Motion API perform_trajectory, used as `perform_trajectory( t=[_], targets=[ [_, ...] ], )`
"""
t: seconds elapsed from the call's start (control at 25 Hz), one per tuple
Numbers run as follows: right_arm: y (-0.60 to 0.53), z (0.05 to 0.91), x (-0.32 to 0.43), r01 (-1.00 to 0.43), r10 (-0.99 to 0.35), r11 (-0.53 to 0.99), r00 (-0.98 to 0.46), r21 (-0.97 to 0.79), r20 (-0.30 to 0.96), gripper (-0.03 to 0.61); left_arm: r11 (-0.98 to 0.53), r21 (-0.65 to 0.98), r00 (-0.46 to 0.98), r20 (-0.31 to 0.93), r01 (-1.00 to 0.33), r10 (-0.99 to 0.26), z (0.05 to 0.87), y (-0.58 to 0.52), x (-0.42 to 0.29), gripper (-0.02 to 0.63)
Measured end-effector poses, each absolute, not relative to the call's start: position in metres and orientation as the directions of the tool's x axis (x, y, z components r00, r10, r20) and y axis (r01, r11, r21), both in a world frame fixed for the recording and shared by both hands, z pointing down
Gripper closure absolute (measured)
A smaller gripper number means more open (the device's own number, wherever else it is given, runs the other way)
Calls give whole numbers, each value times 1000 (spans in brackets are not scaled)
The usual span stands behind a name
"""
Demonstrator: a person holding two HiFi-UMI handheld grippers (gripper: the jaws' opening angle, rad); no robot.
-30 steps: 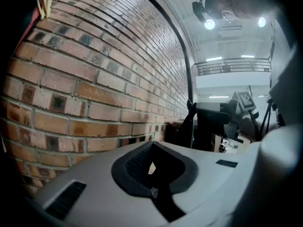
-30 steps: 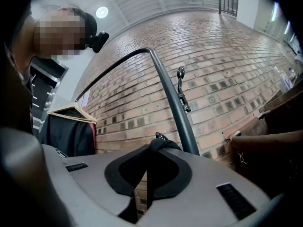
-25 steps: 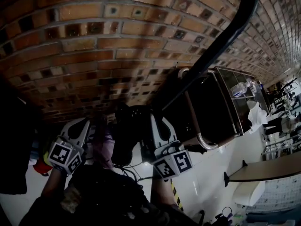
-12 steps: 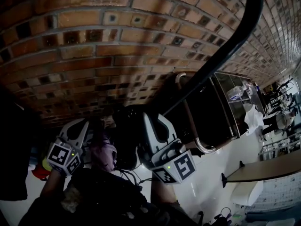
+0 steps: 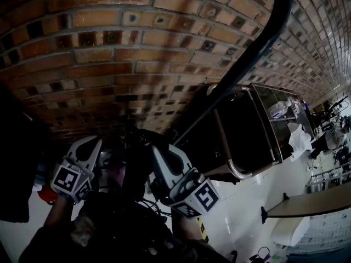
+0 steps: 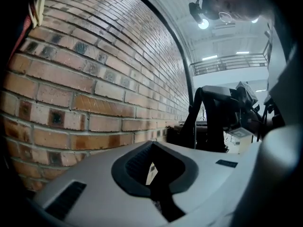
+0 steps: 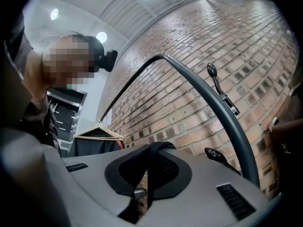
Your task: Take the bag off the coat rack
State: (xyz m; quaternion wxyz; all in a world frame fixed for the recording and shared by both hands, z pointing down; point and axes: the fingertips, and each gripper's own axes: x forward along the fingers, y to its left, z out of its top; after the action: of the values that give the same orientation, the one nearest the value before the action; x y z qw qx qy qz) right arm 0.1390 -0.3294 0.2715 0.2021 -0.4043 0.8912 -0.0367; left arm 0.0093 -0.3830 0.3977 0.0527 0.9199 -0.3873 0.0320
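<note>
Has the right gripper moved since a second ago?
Yes. In the head view, the right gripper shifted left, away from the chrome cart rail.

**Colours and patterns.** The brick wall [image 5: 137,37] was red-brown with pale mortar lines, and several bricks carried a dark square spot. The coat rack [image 5: 258,43] was a black tube that read as dark grey in the right gripper view. The left gripper [image 5: 92,142] and right gripper [image 5: 153,149] had pale grey shells and black ribbed pads, and each cube bore black-and-white square markers. The bag [image 5: 134,166] and its strap [image 7: 152,164] were black. The hanger [image 7: 99,132] was light tan, over a dark garment [image 7: 94,148]. The floor [image 5: 241,212] was glossy white, with yellow-and-black striped tape [image 5: 203,229].
</note>
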Motion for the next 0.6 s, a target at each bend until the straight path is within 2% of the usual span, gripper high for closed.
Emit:
perform_trajectory(
  t=[0.4, 0.6],
  targets=[
    [-270, 312, 123, -554, -624, 779, -730, -292, -280, 555, -599, 81, 604, 82, -797, -792, 385, -316, 10, 574],
    [-244, 324, 123, -543, -619, 779, -747, -315, -243, 556, -551, 114, 560, 66, -826, -826, 378, -273, -3, 574]
  ],
)
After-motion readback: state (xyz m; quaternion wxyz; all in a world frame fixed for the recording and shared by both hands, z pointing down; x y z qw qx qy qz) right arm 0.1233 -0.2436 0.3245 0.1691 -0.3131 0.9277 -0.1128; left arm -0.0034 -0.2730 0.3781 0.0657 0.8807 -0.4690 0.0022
